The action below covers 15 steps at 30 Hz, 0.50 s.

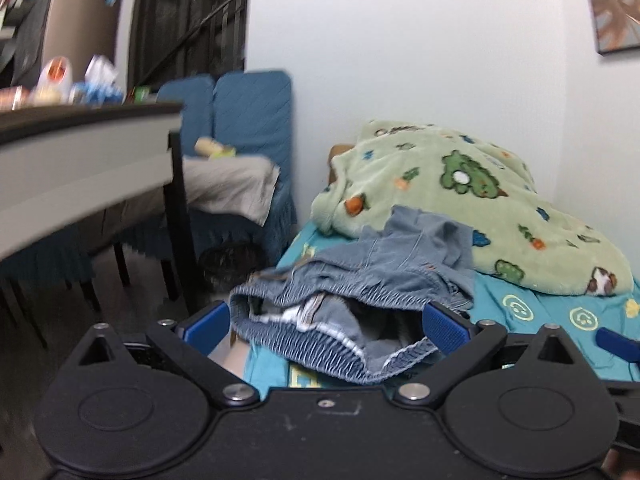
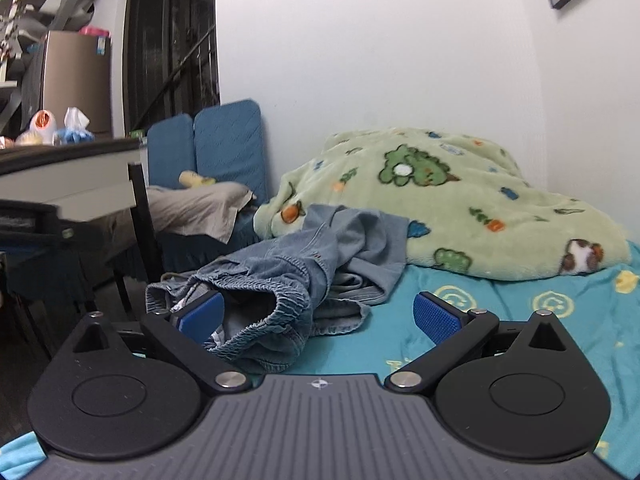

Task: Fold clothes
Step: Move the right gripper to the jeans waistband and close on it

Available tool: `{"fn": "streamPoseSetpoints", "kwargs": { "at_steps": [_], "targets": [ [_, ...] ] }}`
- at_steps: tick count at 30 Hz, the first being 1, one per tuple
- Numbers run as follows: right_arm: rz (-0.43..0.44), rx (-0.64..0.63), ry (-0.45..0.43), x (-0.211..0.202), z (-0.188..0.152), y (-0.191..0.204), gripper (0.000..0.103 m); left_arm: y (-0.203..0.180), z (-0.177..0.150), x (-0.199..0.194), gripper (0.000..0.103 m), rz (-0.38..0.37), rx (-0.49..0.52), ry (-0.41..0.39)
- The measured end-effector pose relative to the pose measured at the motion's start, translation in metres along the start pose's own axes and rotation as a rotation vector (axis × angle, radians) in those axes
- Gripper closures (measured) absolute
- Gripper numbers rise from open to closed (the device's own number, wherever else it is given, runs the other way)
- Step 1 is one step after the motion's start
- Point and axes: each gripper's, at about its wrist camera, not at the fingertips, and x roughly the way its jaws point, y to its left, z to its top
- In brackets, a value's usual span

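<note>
While we held both grippers low and level over the bed, the left gripper (image 1: 326, 322) stood spread wide, its blue pads either side of the elastic waistband of the denim shorts (image 1: 352, 300), gripping nothing. Our right gripper (image 2: 318, 318) was likewise wide apart, its left pad (image 2: 202, 316) tucked against the waistband, the right pad over bare sheet. The shorts lay crumpled at the edge of the turquoise sheet (image 2: 520, 312), just in front of the heaped green blanket (image 2: 460, 208). Off the bed's left stood a table (image 2: 72, 184) and blue-covered chairs (image 2: 228, 140).
</note>
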Motion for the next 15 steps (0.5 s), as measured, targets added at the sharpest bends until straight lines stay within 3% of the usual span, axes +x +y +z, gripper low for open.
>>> {"fn": "streamPoseSetpoints", "kwargs": {
  "at_steps": [6, 9, 11, 15],
  "targets": [
    [0.014, -0.008, 0.075, 0.072, -0.005, 0.011, 0.011, 0.018, -0.008, 0.018, 0.000, 0.005, -0.068, 0.077],
    [0.008, -0.025, 0.099, 0.101, -0.009, 0.020, 0.024, 0.023, -0.011, 0.029, 0.000, 0.034, -0.085, 0.087],
    [-0.008, -0.048, 0.113, 0.116, -0.014, 0.025, 0.047, 0.024, -0.015, 0.036, 0.000, 0.030, -0.111, 0.124],
    [-0.051, -0.081, 0.094, 0.131, -0.020, 0.027, 0.076, 0.023, -0.030, 0.044, 0.000, -0.018, -0.126, 0.193]
  ]
}}
